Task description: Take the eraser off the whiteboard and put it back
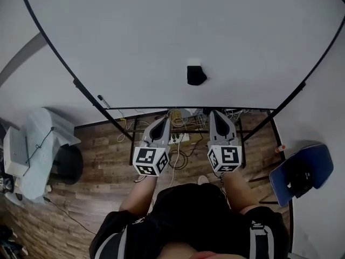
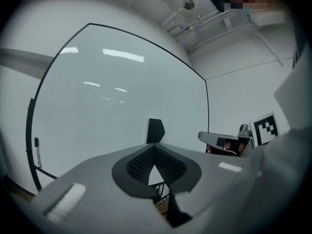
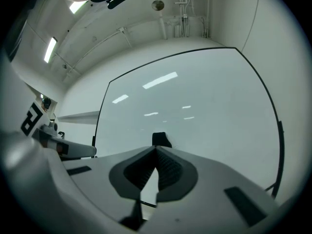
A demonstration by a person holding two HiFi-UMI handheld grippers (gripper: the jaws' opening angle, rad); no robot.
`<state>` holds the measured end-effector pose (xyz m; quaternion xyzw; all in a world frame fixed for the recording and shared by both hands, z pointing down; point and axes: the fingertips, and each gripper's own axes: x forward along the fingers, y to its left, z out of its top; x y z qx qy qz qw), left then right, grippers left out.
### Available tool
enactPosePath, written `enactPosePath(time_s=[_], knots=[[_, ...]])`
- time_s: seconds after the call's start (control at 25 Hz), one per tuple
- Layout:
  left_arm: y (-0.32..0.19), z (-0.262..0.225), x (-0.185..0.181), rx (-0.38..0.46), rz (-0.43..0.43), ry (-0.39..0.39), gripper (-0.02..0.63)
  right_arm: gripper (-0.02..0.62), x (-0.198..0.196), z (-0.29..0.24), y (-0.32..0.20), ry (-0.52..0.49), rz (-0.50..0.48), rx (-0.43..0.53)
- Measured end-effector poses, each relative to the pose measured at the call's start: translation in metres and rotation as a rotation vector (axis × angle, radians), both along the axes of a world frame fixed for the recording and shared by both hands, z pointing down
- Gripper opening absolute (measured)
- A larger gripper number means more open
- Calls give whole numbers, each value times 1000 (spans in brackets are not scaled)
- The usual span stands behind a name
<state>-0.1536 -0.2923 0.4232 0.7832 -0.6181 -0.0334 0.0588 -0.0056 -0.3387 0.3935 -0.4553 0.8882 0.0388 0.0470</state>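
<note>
Nearest me are the two tongs, held side by side at waist height, short of the board. The left tongs are closed tip to tip with nothing between them, and the right tongs are pressed together the same way, also empty. Ahead of both, the eraser – a small dark block – sits flat on the whiteboard, low and about midway across, well apart from either pair of tips. Both gripper views show it just above the closed jaws, straight ahead, with bare board all round it.

As for progress, I judge it either way: the eraser is on the board and I hold nothing, which fits a lift not yet started just as well as a finished put-back – these views can't settle which.
</note>
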Motion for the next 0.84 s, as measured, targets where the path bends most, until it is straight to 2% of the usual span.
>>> enactPosePath(time_s=[0.16,0.36,0.84], knots=[[2,10,11,-10,64,-12,9,5,5,1,13,-12,39,21],[8,16,17,-26,110,-21,9,5,11,6,18,-21,75,-3],[-1,15,10,-29,122,-31,9,5,-3,0,11,-27,62,-1]])
